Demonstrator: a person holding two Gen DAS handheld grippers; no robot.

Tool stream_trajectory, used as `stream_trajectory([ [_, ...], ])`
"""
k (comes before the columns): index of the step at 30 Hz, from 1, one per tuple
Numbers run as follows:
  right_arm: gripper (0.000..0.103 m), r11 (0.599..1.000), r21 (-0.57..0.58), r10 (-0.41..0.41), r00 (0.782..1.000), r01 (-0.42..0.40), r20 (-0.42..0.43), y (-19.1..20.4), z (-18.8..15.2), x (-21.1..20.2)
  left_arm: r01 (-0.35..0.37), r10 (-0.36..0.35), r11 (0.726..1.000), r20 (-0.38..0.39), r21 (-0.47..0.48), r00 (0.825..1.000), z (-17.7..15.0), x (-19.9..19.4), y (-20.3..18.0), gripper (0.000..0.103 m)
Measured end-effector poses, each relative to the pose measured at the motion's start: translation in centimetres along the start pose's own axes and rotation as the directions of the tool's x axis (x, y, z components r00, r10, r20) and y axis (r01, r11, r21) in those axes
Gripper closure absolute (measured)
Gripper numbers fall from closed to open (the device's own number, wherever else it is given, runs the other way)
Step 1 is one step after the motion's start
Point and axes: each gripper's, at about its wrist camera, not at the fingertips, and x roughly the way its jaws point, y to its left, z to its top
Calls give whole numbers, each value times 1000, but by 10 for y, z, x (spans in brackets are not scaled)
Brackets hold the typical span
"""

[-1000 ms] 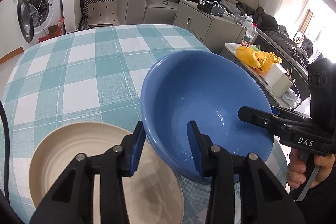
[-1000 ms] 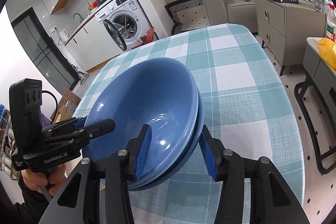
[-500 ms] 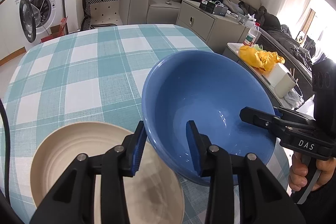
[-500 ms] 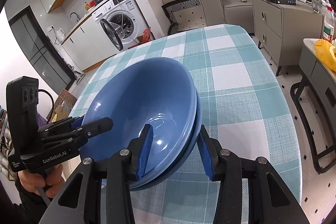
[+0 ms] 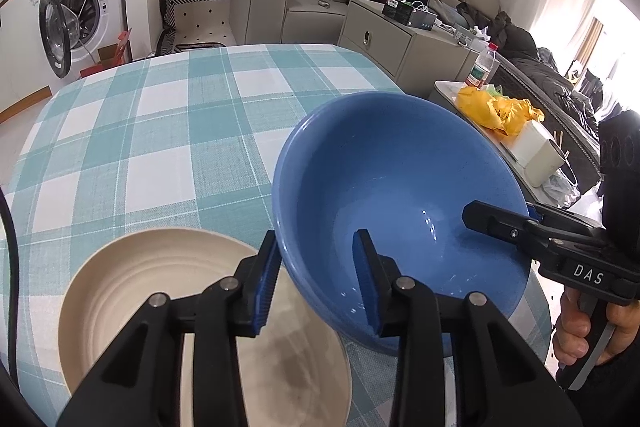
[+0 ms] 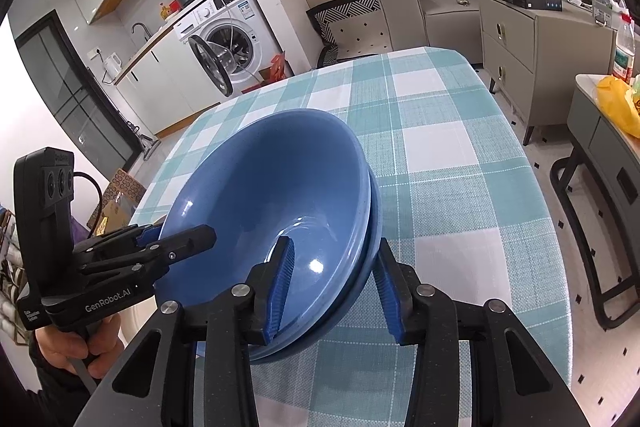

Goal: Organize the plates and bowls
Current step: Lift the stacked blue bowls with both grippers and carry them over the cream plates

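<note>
- The blue bowls (image 6: 280, 211) are seen as a nested pair: in the right wrist view a second rim shows just outside the upper bowl's rim, on the side toward the right gripper (image 6: 332, 287).
- The pair is held tilted above the bench (image 5: 140, 131), with the open side turned toward the left gripper (image 5: 316, 283); whether the lower bowl's base touches the cloth cannot be told.
- The right gripper is pinching both rims together, one finger inside the upper bowl and the other against the outer wall of the lower one.
- The left gripper is placed on the opposite rim, one finger inside the bowl and one outside it; its fingers appear to straddle the wall with a gap showing, so a firm pinch cannot be confirmed.
- A cream plate (image 5: 132, 291) lies flat on the bench, directly under and just beside the left gripper, partly overlapped by the near edge of the bowls.
- The deciding relation is judged to be this: the plate lies on the left gripper's side of the bowls and lower, so the stack would have to be carried toward the left and levelled before being set down.
- The left gripper is the nearer one to the plate; the right gripper is well apart from it, across the width of the bowls.
- A slip of the inner bowl is judged possible while the tilt is kept.
</note>
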Motion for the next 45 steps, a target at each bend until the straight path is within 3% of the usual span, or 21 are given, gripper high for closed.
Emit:
stream_trajectory([
  [24,63,1000,-12,-1,998,2,59,9,7,-41,8,-10,1000,77,27,997,8,-42,-17,68],
  [45,63,994,-98,47,995,-39,86,71,11,-76,-47,47,999,171,-3,984,-2,-105,3,68],
])
